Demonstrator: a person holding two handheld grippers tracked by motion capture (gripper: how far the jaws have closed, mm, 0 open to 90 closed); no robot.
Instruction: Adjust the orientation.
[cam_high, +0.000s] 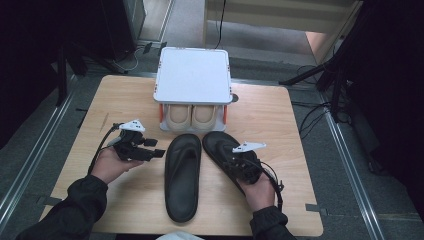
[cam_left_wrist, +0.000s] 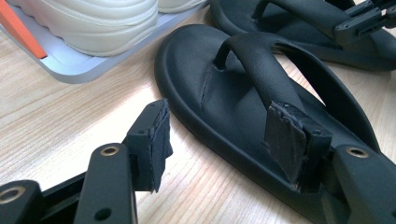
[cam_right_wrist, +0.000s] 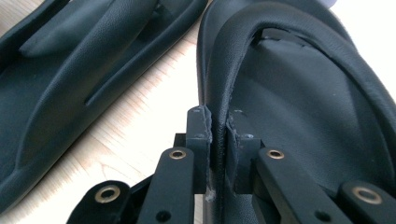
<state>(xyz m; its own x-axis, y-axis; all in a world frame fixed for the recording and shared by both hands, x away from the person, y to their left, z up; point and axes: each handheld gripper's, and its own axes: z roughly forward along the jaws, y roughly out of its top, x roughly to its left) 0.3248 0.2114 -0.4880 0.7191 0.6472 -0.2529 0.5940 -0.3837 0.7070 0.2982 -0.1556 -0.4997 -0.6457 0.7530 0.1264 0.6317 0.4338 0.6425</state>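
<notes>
Right gripper view: right gripper (cam_right_wrist: 218, 128) clamps sandal (cam_right_wrist: 299, 93) edge.

You work at a light wooden table (cam_high: 280, 110) with rounded corners, standing on a grey carpeted floor (cam_high: 345, 170). Metal rails (cam_high: 30, 165) run along the floor past its left and right edges. Beyond the far edge you see a pale cabinet base (cam_high: 280, 15) and loose cables (cam_high: 315, 117) on the carpet. Dark stands (cam_high: 65, 65) flank the far corners, and the room's sides lie in deep shadow.
</notes>
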